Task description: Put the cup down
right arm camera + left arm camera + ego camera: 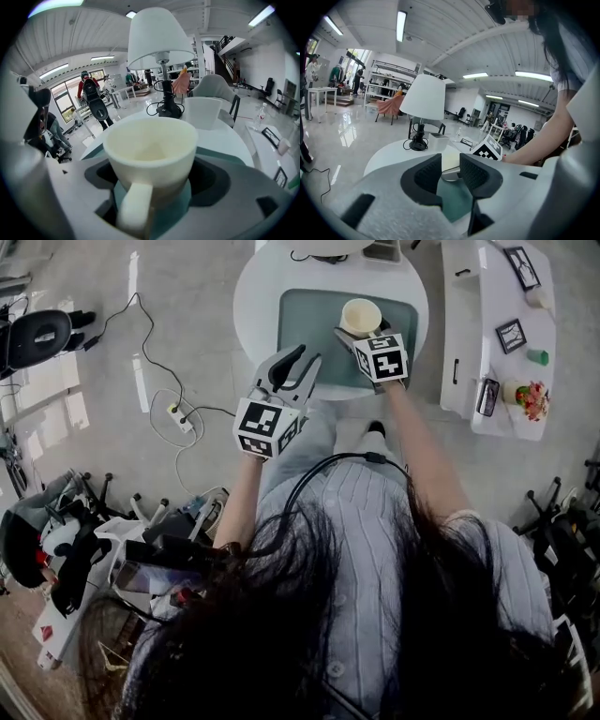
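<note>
A cream cup [361,315] with a handle is over the teal mat [309,320] on the round white table [258,296]. My right gripper [362,335] reaches in from the near side and is shut on the cup. In the right gripper view the cup [152,145] fills the space between the jaws, handle toward the camera. I cannot tell whether its base touches the mat. My left gripper [291,368] hangs at the table's near edge, left of the cup, open and holding nothing. In the left gripper view, the left gripper [450,166] frames the cup [451,161] beyond it.
A lamp [161,40] and a small white box [201,112] stand at the table's far side. A white shelf unit [469,334] with picture frames and flowers is to the right. A power strip [181,418] and cable lie on the floor at left.
</note>
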`<state>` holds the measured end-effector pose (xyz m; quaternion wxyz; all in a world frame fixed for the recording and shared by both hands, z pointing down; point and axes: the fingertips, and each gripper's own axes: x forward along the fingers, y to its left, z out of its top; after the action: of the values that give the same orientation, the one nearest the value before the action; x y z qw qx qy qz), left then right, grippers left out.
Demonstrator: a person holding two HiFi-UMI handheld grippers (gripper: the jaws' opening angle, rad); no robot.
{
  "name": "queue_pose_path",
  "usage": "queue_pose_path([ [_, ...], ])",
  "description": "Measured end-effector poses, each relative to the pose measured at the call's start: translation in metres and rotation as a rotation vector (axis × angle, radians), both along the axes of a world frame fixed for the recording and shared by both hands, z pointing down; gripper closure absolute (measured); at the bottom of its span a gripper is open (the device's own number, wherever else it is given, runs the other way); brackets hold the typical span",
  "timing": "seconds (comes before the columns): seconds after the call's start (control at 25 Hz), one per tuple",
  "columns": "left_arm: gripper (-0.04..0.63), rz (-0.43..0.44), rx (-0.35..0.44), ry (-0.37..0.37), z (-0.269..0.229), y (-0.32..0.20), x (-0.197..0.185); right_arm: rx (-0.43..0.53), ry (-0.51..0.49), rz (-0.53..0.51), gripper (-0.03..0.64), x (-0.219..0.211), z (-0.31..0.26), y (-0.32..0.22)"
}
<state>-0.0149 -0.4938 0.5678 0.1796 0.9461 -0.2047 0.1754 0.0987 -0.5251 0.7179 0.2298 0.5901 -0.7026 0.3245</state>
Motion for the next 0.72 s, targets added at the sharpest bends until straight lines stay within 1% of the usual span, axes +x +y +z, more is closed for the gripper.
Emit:
queue_pose_path([
  [0.16,0.466,-0.008,-0.012,-0.020,0.005,0.003,-0.009,0.029,0.006,-0.001,0.202,-0.005,0.000,-0.010],
  [0.28,0.466,-0.017,-0.020,-0.030,0.008,0.006,-0.011,0.037,0.013,-0.022,0.202,-0.008,0.002,-0.012],
  [0.52,0.465,-0.029,-0.028,-0.038,0.011,0.008,-0.014,-0.007,0.038,-0.078,0.202,-0.018,0.008,-0.008],
  [0.72,0.466,-0.036,-0.024,-0.036,0.010,0.011,-0.014,-0.038,0.016,-0.074,0.201,-0.016,0.009,-0.004],
])
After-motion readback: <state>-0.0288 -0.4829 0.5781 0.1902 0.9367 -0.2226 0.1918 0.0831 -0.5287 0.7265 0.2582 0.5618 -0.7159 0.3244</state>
